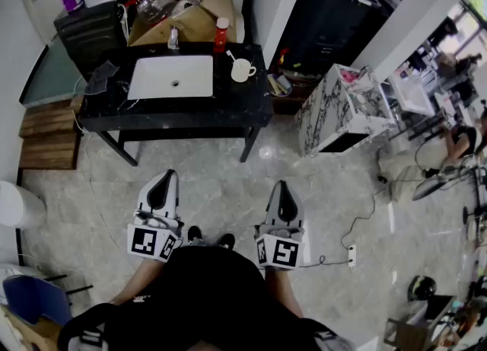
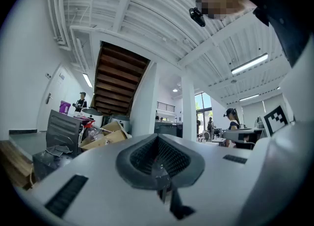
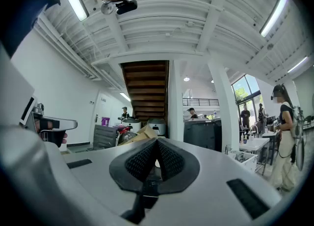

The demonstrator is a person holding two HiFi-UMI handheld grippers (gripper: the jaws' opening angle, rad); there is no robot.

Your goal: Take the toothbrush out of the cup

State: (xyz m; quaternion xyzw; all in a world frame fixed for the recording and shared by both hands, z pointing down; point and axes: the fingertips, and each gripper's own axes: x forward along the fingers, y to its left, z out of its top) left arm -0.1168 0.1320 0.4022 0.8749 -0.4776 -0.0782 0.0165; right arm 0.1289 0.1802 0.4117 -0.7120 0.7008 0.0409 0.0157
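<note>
Two grippers, left [image 1: 161, 189] and right [image 1: 283, 199], hang at six o'clock, well short of a black table [image 1: 152, 113] at twelve. There the toothbrush [image 1: 230, 55] stands in a white cup [image 1: 242, 70], at three o'clock from the sink [image 1: 171, 77]. Left gripper view: jaws pressed together, empty. Right gripper view: jaws likewise closed on nothing.

Bright, even light; strong fisheye distortion
</note>
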